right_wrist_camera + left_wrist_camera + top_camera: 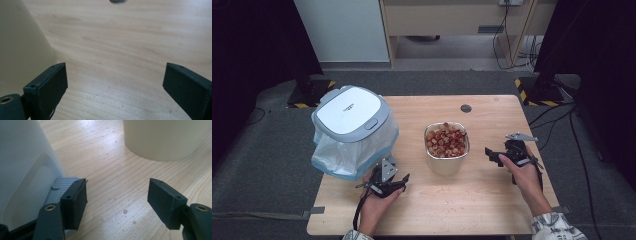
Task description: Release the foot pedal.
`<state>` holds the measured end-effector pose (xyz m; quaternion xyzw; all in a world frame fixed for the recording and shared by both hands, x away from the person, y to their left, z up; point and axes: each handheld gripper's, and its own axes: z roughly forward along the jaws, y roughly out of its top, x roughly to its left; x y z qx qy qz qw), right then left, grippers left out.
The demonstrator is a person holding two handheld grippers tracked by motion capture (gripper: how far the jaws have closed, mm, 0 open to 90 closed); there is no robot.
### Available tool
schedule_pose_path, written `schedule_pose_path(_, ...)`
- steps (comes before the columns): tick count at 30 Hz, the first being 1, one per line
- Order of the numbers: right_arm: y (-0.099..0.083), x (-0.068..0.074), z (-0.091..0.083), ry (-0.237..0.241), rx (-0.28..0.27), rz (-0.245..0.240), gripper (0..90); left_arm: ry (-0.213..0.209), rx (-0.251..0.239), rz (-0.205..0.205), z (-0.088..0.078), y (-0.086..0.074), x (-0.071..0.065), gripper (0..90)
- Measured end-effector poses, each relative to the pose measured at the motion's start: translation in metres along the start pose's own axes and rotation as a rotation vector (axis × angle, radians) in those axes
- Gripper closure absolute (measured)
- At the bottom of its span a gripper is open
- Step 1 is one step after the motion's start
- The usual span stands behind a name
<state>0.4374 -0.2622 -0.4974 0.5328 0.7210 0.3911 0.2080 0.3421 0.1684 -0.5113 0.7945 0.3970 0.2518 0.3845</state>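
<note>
1. Both tongs stand spread with nothing between their jaws: the left tongs (pixel 404 179) sit low on the desk (pixel 492 210), front-left of the metal tub (pixel 447 159), and the right tongs (pixel 493 156) sit just right of that tub.
2. In the left gripper view the left tongs (pixel 117 202) show bare wood between the two black pads, and the tub's pale wall (pixel 165 140) stands ahead to the upper right, apart from the jaws.
3. In the right gripper view the right tongs (pixel 115 92) also frame bare desk (pixel 120 50), with the tub's wall (pixel 22 57) just beside the left jaw; whether they touch cannot be told.
4. The tub stands near the middle of the desk, upright, filled to the rim with small reddish and tan round pieces (pixel 446 140).
5. Left of the tub stands a small bin (pixel 352 120) with a white lid in a grey frame and a clear plastic liner (pixel 334 157) hanging down its sides; the left tongs lie just in front of its near corner.
6. In the left gripper view the bin's white side (pixel 22 170) sits against the left jaw.
7. Behind the tub, a dark round cable hole (pixel 466 108) marks the desk's far edge.
8. A hand (pixel 379 200) and a patterned sleeve (pixel 557 225) come in from the near side of the desk.
</note>
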Motion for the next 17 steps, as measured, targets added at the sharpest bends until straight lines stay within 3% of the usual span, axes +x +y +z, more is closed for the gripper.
schedule_pose_path(1, 0.0, 0.0, 0.0, 0.0, 0.0, 0.0, 6.2, 0.0, 0.0, 0.0, 0.0, 0.0, 0.0, 30.7)
schedule_pose_path(2, -0.006, -0.001, 0.009, -0.032, 0.05, 0.01, 6.2, -0.004, 0.002, 0.002, 0.0, 0.0, 0.0, 30.6)
schedule_pose_path(5, -0.014, 0.0, 0.019, -0.06, 0.109, 0.038, 6.7, -0.01, 0.009, 0.006, 0.001, 0.0, 0.0, 30.0)
schedule_pose_path(8, -0.024, 0.003, 0.028, -0.054, 0.142, 0.042, 6.0, -0.017, 0.009, 0.002, 0.002, 0.0, 0.0, 29.5)
schedule_pose_path(10, -0.027, 0.007, 0.03, -0.091, 0.128, -0.01, 5.7, -0.021, 0.012, 0.005, 0.002, 0.0, -0.001, 29.3)
schedule_pose_path(13, -0.03, 0.013, 0.033, -0.13, 0.116, -0.047, 3.3, -0.025, 0.009, 0.002, 0.002, 0.0, -0.002, 29.1)
schedule_pose_path(17, -0.031, 0.017, 0.034, -0.142, 0.118, -0.035, 3.0, -0.031, 0.013, 0.005, 0.002, 0.0, -0.002, 29.1)
